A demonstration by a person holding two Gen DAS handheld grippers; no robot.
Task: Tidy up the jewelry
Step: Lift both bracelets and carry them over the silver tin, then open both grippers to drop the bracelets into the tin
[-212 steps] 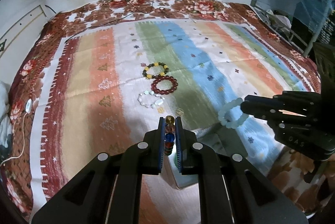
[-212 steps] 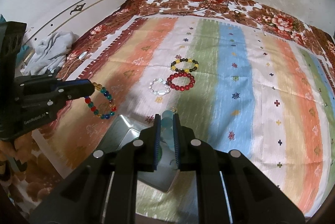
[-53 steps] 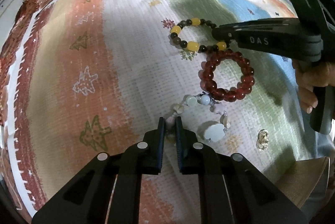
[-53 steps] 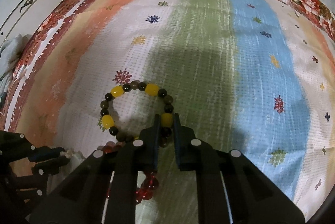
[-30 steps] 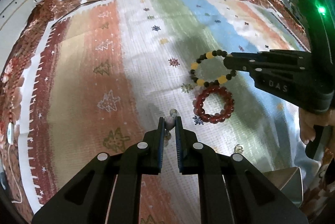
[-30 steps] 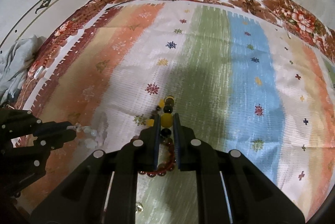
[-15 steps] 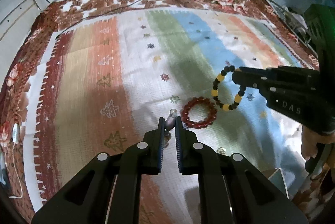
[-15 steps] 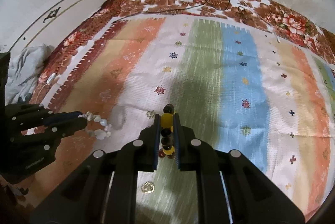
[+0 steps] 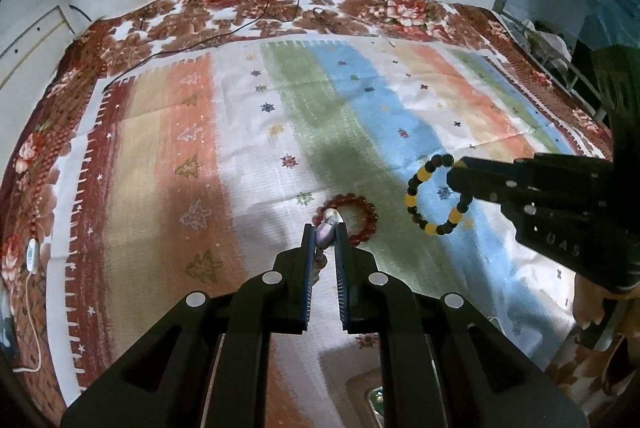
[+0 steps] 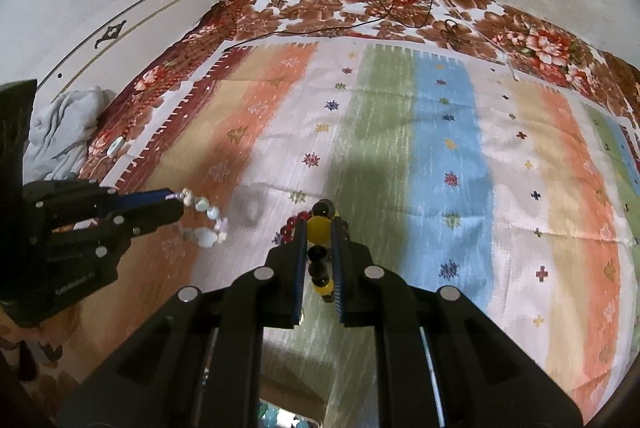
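Observation:
My left gripper (image 9: pixel 325 233) is shut on a pale white-and-pink bead bracelet (image 10: pixel 205 224), which hangs from its tips above the striped cloth (image 9: pixel 248 156). My right gripper (image 10: pixel 319 228) is shut on a yellow-and-dark bead bracelet (image 9: pixel 432 198) that dangles in the air off the cloth. A dark red bead bracelet (image 9: pixel 370 214) lies flat on the cloth just beyond the left gripper's tips; a few of its beads (image 10: pixel 294 222) show left of the right gripper. At the bottom edge, part of a metal box (image 9: pixel 352 380) shows, mostly hidden by the grippers.
The striped cloth lies on a floral bedspread (image 10: pixel 360 8) that reaches the wall. Black cables (image 9: pixel 224 36) trail over its far edge. A grey cloth heap (image 10: pixel 60 132) sits at the left, a small white device on a cord (image 9: pixel 31 256) near the left edge. A hand (image 9: pixel 588 304) holds the right gripper.
Both grippers have risen and drawn back with their bracelets, which now hang off the cloth. The red bracelet has stayed in place.

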